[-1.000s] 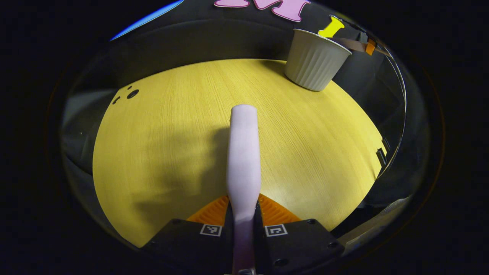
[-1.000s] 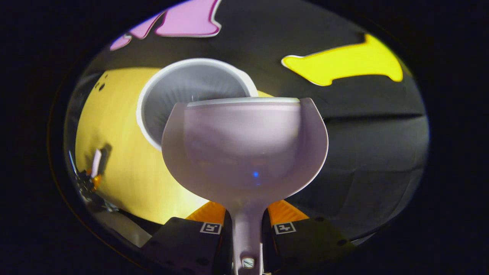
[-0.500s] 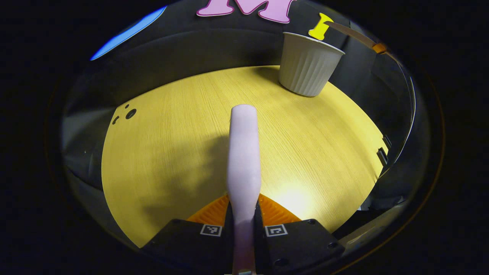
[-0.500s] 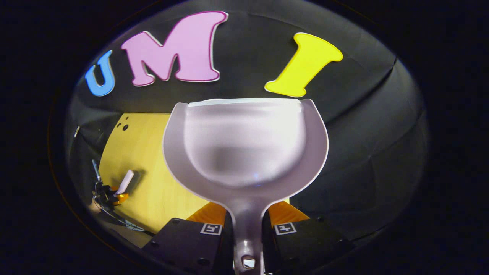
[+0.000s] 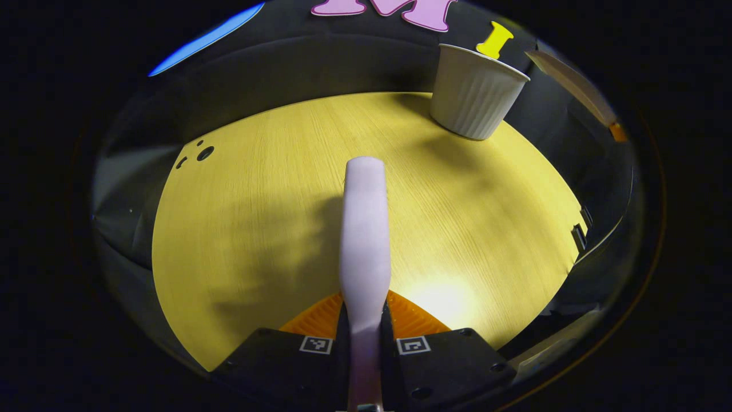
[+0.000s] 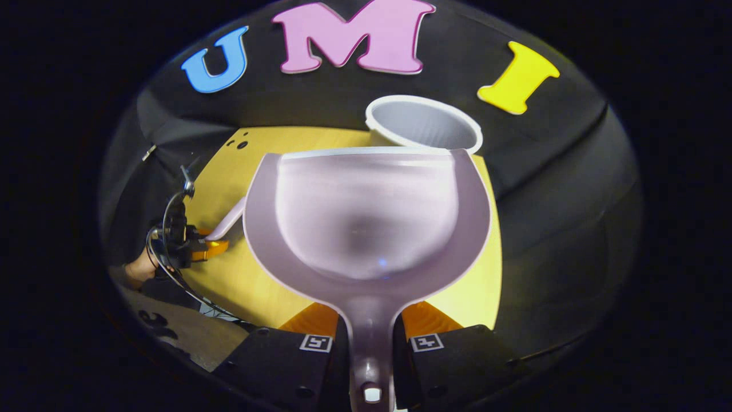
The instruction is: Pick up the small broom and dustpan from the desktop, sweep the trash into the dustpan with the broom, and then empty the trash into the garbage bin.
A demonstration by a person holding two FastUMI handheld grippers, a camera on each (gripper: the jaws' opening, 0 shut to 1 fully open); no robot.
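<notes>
Left gripper (image 5: 364, 337) is clenched on the small broom (image 5: 364, 229), both fingers pressing its pale handle, which juts forward above the yellow counter (image 5: 257, 229). In the right gripper view that same gripper (image 6: 197, 247) sits at the far left over the counter edge, a hand (image 6: 137, 270) behind it, the broom (image 6: 229, 219) angled toward the dustpan. Right gripper (image 6: 370, 349) grasps the dustpan (image 6: 366, 217) by its handle, pan held level and raised above the counter, its bowl bare. Garbage bin (image 6: 423, 123), a ribbed white tub, stands upright at the counter's far right corner, just beyond the pan's front lip; in the left gripper view the bin (image 5: 474, 91) stands at upper right.
</notes>
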